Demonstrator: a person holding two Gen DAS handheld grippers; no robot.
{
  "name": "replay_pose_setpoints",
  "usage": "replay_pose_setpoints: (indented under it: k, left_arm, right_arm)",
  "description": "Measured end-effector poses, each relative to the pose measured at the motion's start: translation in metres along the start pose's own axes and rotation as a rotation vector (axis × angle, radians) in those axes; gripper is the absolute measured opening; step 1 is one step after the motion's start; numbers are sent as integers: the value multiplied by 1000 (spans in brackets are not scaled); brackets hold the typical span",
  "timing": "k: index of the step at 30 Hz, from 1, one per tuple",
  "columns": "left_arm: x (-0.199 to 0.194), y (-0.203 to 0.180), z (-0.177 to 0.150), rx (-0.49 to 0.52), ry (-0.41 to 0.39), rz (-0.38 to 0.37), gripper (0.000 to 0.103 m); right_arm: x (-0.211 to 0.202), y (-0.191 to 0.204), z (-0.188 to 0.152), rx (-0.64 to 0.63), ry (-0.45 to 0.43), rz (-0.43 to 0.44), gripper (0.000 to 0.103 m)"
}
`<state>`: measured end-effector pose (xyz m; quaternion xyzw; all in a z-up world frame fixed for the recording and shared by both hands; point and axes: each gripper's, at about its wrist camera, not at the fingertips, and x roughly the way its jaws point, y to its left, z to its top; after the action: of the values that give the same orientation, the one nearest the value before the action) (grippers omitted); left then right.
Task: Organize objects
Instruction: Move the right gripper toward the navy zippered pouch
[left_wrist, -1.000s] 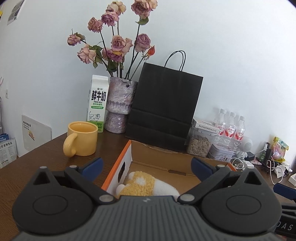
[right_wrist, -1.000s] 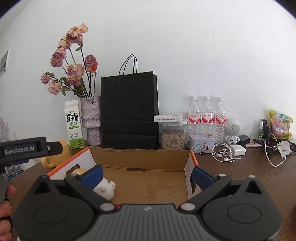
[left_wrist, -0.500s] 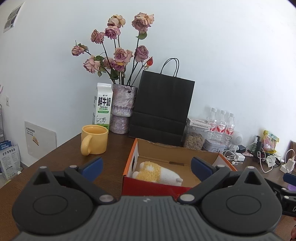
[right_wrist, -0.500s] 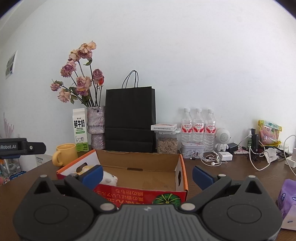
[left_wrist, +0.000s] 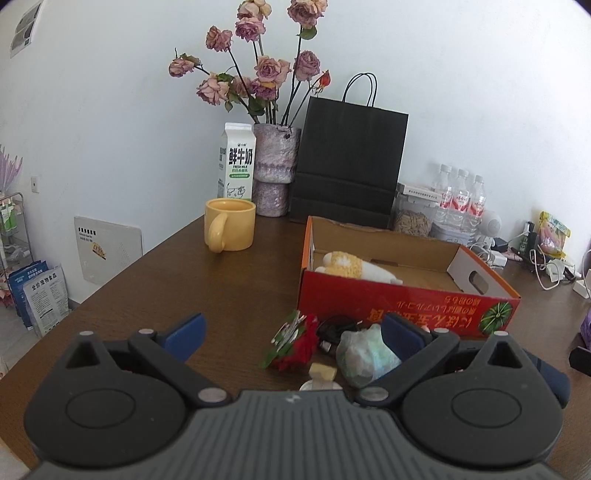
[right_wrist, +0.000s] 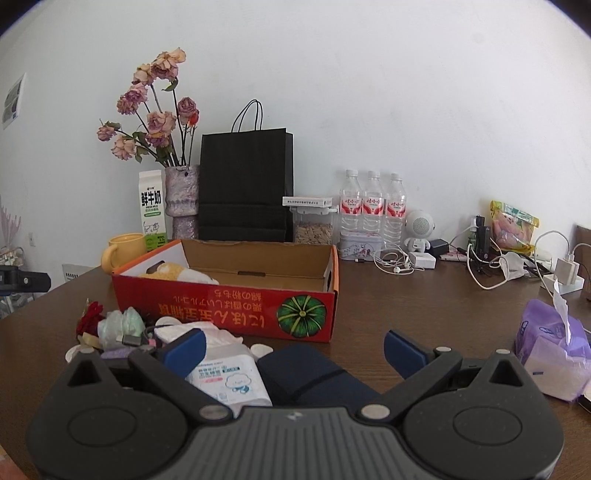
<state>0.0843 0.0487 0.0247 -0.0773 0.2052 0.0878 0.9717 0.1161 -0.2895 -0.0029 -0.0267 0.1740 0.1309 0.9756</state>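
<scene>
A red cardboard box stands on the brown table with a yellow-and-white plush toy lying inside at its left end. In front of the box lies a heap of small items: a red flower, a pale green bag, a wipes pack and a dark blue pouch. My left gripper is open above the flower and bag. My right gripper is open over the wipes pack and pouch. Both hold nothing.
At the back stand a yellow mug, milk carton, vase of dried roses, black paper bag, seed jar and three water bottles. Cables and chargers clutter the right; a purple tissue pack lies near right.
Both grippers have pulled back from the box and lowered toward the table's near side. The heap of small items in front of the box has come into view. Both stay open.
</scene>
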Motion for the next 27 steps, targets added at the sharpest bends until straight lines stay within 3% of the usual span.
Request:
replay_pose_setpoints:
  k: [14, 24, 27]
  left_arm:
    - [-4, 17, -24, 24, 85, 33, 103]
    - [-4, 16, -28, 53, 107, 41, 103]
    - [-4, 19, -28, 49, 109, 52, 103]
  right_arm:
    - [-4, -23, -28, 13, 98, -65, 103]
    - [67, -44, -27, -69, 288, -33, 103]
    - [87, -53, -23, -58, 332, 41, 103]
